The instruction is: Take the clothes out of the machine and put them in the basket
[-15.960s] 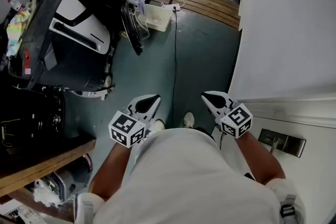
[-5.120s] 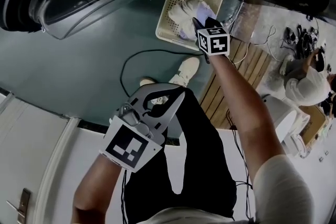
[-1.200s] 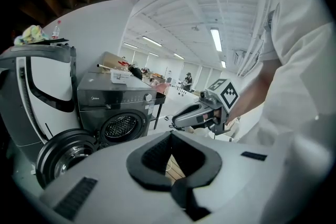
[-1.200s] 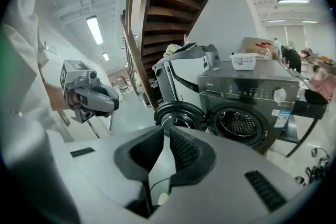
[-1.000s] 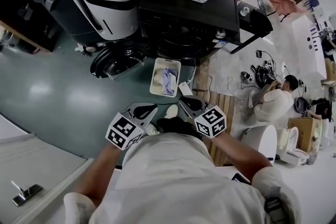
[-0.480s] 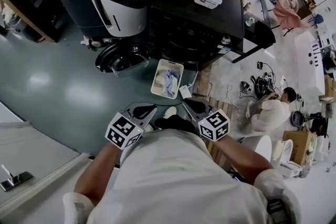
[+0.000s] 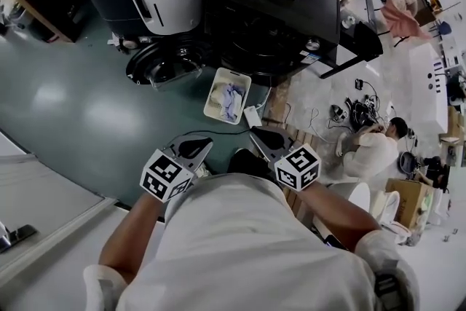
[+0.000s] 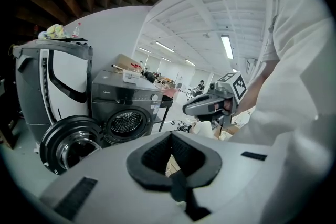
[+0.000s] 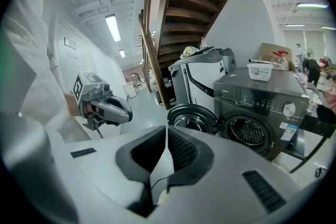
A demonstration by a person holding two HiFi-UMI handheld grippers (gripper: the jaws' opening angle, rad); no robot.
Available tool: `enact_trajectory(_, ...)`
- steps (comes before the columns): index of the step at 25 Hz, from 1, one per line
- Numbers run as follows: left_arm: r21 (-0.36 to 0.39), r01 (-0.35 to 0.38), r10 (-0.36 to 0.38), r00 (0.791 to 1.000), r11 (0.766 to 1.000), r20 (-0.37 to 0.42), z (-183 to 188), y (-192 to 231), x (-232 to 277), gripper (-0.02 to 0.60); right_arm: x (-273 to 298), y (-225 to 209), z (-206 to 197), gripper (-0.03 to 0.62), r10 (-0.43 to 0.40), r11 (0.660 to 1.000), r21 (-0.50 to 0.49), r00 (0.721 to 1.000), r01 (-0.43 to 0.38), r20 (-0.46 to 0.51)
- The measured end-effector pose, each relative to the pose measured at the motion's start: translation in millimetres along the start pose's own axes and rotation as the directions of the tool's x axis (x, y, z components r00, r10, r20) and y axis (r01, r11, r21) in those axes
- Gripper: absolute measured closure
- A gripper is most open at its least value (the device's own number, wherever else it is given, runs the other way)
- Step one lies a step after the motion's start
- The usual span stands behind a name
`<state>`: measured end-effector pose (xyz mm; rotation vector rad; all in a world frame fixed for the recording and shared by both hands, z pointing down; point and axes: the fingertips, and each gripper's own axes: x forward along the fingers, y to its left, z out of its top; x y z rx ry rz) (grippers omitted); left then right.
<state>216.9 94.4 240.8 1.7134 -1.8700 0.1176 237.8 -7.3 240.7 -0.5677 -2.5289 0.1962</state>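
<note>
Faintly, the dark washing machine (image 9: 261,107) panel reads Midea; left gripper (image 8: 170,135) and right gripper (image 9: 167,129) jaws are closed, empty; clothes (image 7: 233,97) lie in the basket (image 7: 212,92).

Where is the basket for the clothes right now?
In the head view the basket sits on the floor at upper middle, right in front of the dark washing machine, just right of the open round door.

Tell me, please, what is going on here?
A person stands back from the washing machine, holding a gripper in each hand near the body. The left gripper and the right gripper are both shut and empty. The machine's door is open, and clothes lie in the basket on the floor before it.
</note>
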Motion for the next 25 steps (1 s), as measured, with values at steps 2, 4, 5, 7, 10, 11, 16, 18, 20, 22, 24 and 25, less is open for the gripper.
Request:
enact_trajectory(2, 0.001, -0.013, 0.013, 1.000, 1.000, -0.012, 0, -2, 6, 0.581, -3, -5, -1, 0.576, 0.018, 1.000, 0.002, 1.000, -0.018, 0.005)
enact_trajectory(4, -0.003, -0.033, 0.033, 0.999, 0.999, -0.027, 3, -3, 14, 0.581, -8, -12, -3, 0.577, 0.037, 0.999, 0.006, 0.999, -0.037, 0.010)
enact_trajectory(5, -0.006, -0.043, 0.043, 0.998, 0.999, -0.035, 5, -4, 18, 0.581, -11, -16, -3, 0.577, 0.046, 0.999, 0.009, 0.999, -0.047, 0.010)
enact_trajectory(7, -0.006, -0.052, 0.051, 0.998, 0.999, -0.049, 12, -11, 29, 0.581, -18, -27, -3, 0.579, 0.063, 0.998, 0.012, 0.998, -0.063, 0.008)
enact_trajectory(10, 0.023, -0.038, 0.040, 0.996, 0.999, -0.081, 20, -27, 51, 0.581, -32, -44, -1, 0.580, 0.077, 0.997, 0.010, 0.997, -0.077, 0.009)
enact_trajectory(11, 0.040, -0.036, 0.039, 0.995, 0.999, -0.097, 22, -31, 59, 0.581, -37, -51, -1, 0.583, 0.077, 0.997, 0.012, 0.997, -0.077, 0.012)
enact_trajectory(16, 0.093, -0.008, 0.019, 0.993, 0.996, -0.120, 35, -56, 99, 0.581, -62, -85, -8, 0.586, 0.067, 0.997, 0.026, 0.997, -0.068, 0.035)
enact_trajectory(18, 0.110, -0.009, 0.022, 0.992, 0.994, -0.123, 39, -62, 112, 0.581, -69, -95, -12, 0.586, 0.069, 0.997, 0.026, 0.996, -0.071, 0.047)
enact_trajectory(20, 0.115, -0.017, 0.031, 0.992, 0.993, -0.120, 42, -66, 122, 0.581, -73, -103, -14, 0.586, 0.070, 0.997, 0.026, 0.996, -0.072, 0.058)
enact_trajectory(22, 0.109, -0.023, 0.034, 0.994, 0.994, -0.104, 46, -69, 131, 0.581, -77, -108, -17, 0.586, 0.071, 0.997, 0.030, 0.995, -0.073, 0.065)
enact_trajectory(24, 0.104, -0.029, 0.038, 0.995, 0.994, -0.087, 50, -73, 138, 0.581, -82, -111, -19, 0.586, 0.076, 0.996, 0.030, 0.995, -0.079, 0.071)
enact_trajectory(25, 0.102, -0.032, 0.040, 0.996, 0.994, -0.079, 52, -75, 141, 0.581, -84, -111, -21, 0.588, 0.080, 0.996, 0.029, 0.994, -0.082, 0.073)
